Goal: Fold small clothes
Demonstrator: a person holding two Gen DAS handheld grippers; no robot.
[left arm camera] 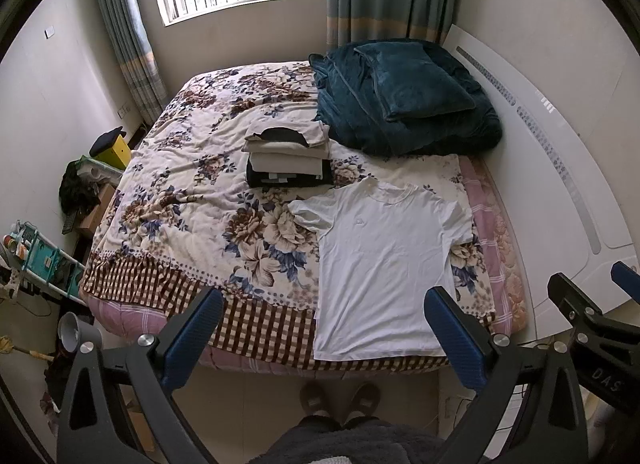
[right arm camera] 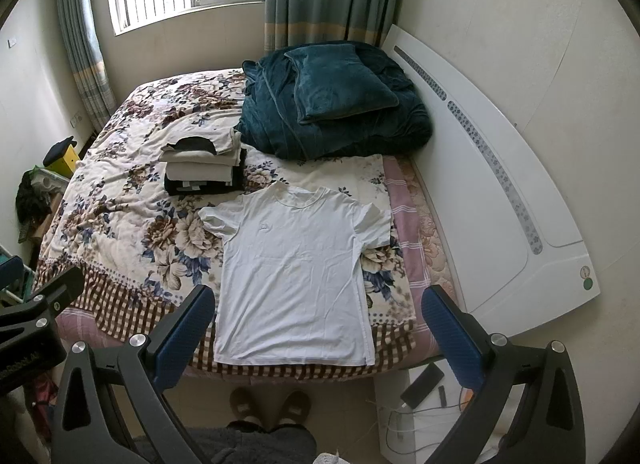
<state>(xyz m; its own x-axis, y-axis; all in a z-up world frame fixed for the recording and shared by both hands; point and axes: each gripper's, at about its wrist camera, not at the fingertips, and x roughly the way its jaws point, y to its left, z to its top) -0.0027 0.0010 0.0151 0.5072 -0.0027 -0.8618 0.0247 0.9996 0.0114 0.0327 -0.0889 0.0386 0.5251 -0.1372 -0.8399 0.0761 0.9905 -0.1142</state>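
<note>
A white T-shirt (left arm camera: 384, 260) (right arm camera: 296, 264) lies spread flat, front up, on the near right part of the floral bedspread (left arm camera: 208, 192) (right arm camera: 132, 224), with its hem at the bed's front edge. Behind it stands a stack of folded clothes (left arm camera: 288, 156) (right arm camera: 204, 164), black at the bottom and cream above. My left gripper (left arm camera: 324, 304) is open, held above the bed's front edge with nothing between its blue pads. My right gripper (right arm camera: 318, 302) is also open and empty, its fingers on either side of the shirt's hem in its view. It shows at the right edge of the left wrist view (left arm camera: 588, 284).
A folded dark teal blanket with a pillow (left arm camera: 404, 100) (right arm camera: 336, 104) sits at the bed's far right. A white headboard (left arm camera: 560, 152) (right arm camera: 500, 168) runs along the right. A person's slippered feet (left arm camera: 340, 396) (right arm camera: 272, 400) stand at the bed's foot. Clutter (left arm camera: 80, 184) lines the left floor; a phone (right arm camera: 422, 382) lies on a white stand.
</note>
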